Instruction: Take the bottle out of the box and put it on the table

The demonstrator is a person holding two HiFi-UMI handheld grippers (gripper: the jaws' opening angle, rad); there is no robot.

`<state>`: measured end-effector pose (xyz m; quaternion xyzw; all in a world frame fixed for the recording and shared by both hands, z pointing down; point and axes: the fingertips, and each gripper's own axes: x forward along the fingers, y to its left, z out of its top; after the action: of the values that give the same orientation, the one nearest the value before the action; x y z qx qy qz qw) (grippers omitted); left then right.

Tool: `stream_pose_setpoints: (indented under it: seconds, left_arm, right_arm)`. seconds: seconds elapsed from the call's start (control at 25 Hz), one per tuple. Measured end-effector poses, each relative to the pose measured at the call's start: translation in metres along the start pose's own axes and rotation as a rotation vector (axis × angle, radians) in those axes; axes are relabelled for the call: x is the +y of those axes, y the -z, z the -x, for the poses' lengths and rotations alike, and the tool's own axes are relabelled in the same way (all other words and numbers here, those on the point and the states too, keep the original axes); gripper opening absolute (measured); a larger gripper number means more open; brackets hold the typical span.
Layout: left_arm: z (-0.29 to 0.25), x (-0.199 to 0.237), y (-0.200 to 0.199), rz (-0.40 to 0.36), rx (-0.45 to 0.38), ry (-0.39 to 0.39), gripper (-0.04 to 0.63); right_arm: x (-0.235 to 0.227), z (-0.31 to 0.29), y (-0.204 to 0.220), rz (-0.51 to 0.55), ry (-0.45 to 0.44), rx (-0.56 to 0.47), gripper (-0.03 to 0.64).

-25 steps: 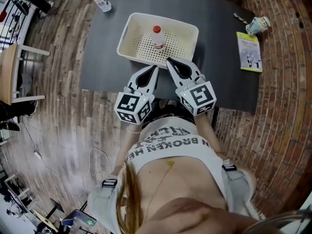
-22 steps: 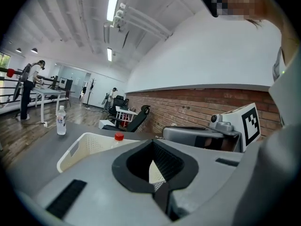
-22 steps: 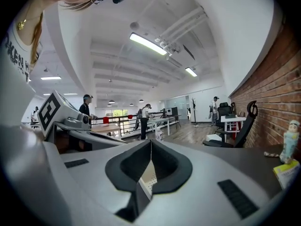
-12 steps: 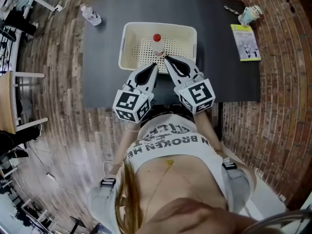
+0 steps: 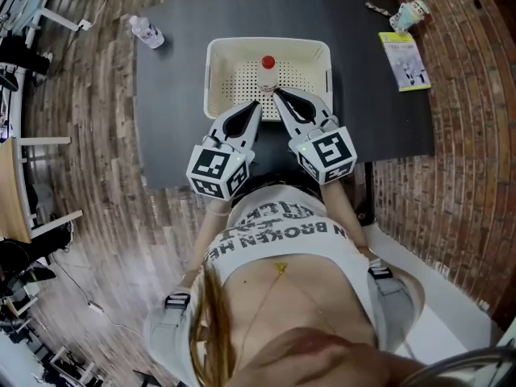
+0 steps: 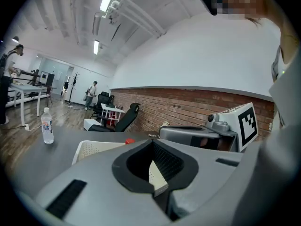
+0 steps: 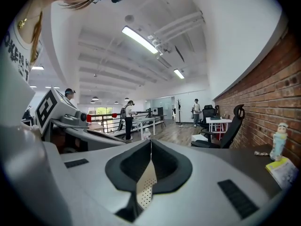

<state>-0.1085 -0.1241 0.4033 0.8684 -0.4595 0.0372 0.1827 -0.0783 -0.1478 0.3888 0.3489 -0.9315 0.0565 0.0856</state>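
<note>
Left gripper (image 6: 153, 141) hides bottle (image 6: 130, 141) below its red cap

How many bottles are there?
2. A red-capped bottle stands in the white box; a clear bottle stands on the table at its far left corner. The little figure-shaped thing far right is too small to tell.

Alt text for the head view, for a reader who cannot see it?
Seen from above, a person holds the left gripper and right gripper, both shut and empty, with tips above the near edge of a cream perforated box on a dark table. A red-capped bottle stands upright inside the box.
</note>
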Motion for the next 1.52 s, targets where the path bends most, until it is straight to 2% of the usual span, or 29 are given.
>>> stream_pose_setpoints:
  seconds: [0.36, 0.6, 1.16, 1.52]
  left_arm:
    - [0.012, 0.018, 0.006, -0.013, 0.01, 0.082, 0.003]
    - [0.017, 0.024, 0.008, -0.002, 0.001, 0.1, 0.002]
    - [0.009, 0.034, 0.005, 0.004, -0.023, 0.052, 0.003]
    - [-0.002, 0.037, 0.01, 0.01, -0.008, 0.055, 0.003]
  right_arm:
    - [0.014, -0.013, 0.003, 0.013, 0.094, 0.002, 0.009]
    - [0.016, -0.011, 0.007, 0.014, 0.126, 0.015, 0.009]
    - [0.003, -0.026, 0.005, 0.029, 0.092, 0.017, 0.009]
    - [-0.002, -0.035, 0.01, 0.019, 0.077, 0.023, 0.009]
